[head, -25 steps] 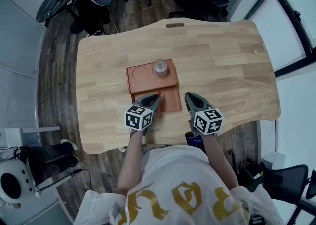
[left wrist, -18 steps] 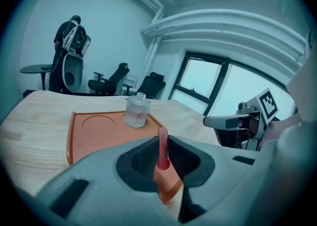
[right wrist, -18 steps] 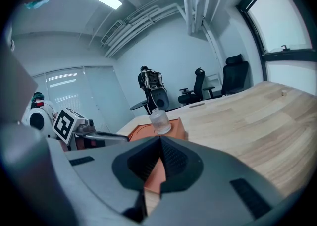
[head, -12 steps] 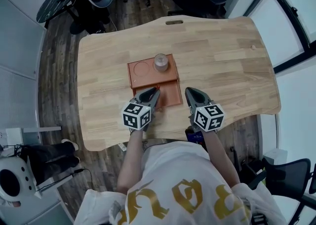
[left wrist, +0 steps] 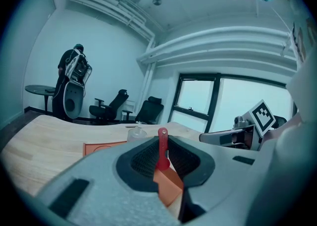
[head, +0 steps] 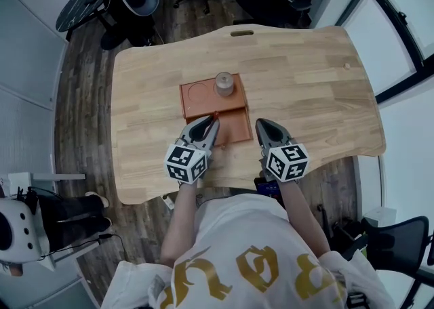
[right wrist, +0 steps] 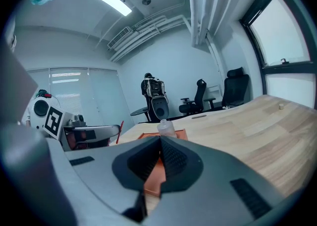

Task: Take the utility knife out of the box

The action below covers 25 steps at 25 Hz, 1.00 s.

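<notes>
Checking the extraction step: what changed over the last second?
The left tool has lifted up from the orange box, carrying the red utility knife clamped between its jaws. Nothing was newly gripped or released. Unchanged: the right tool is alongside, shut and empty; the box and the clear jar are in place on the table.

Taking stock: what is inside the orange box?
In the orange box, a clear bottle stands in the far right recess; the recess beside it is empty. The left gripper, holding the red knife, covers part of the near compartment.
</notes>
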Motion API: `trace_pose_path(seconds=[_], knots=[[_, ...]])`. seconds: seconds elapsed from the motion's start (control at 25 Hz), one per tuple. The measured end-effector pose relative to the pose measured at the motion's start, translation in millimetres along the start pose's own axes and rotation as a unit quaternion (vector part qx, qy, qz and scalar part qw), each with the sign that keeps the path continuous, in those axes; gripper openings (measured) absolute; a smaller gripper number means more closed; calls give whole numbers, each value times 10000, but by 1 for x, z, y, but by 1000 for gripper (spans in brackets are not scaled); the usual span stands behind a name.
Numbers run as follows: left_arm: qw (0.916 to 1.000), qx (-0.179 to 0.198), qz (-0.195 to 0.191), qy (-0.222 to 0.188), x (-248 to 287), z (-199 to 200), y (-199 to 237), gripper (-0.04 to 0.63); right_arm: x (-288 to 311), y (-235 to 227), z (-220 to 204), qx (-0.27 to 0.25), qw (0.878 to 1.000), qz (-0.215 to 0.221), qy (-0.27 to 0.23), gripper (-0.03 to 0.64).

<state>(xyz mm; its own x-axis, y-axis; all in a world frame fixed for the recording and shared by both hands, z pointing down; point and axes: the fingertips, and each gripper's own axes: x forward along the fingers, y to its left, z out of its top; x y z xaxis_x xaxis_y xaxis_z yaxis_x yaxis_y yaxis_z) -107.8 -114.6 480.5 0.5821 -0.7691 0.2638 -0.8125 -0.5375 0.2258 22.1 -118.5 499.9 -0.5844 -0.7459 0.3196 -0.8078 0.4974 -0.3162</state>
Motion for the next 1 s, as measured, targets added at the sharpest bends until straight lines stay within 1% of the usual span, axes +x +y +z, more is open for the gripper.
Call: trace_pose_path(seconds=[0.16, 0.28, 0.44, 0.56, 1.0], knots=[[9999, 52, 52, -76, -8, 4, -3, 57, -8, 3, 10, -84, 9998, -41, -149, 11], [9996, 88, 132, -226, -15, 11, -2, 57, -12, 5, 19, -313, 9990, -135, -271, 11], [9993, 76, 187, -318, -20, 14, -2, 57, -16, 0, 21, -467, 9978, -410, -233, 11], [9993, 112, 177, -297, -21, 13, -2, 57, -16, -6, 16, -451, 9974, -548, -129, 11], [9993, 85, 257, -247, -24, 7, 5, 57, -13, -7, 8, -367, 9976, -583, -25, 11]])
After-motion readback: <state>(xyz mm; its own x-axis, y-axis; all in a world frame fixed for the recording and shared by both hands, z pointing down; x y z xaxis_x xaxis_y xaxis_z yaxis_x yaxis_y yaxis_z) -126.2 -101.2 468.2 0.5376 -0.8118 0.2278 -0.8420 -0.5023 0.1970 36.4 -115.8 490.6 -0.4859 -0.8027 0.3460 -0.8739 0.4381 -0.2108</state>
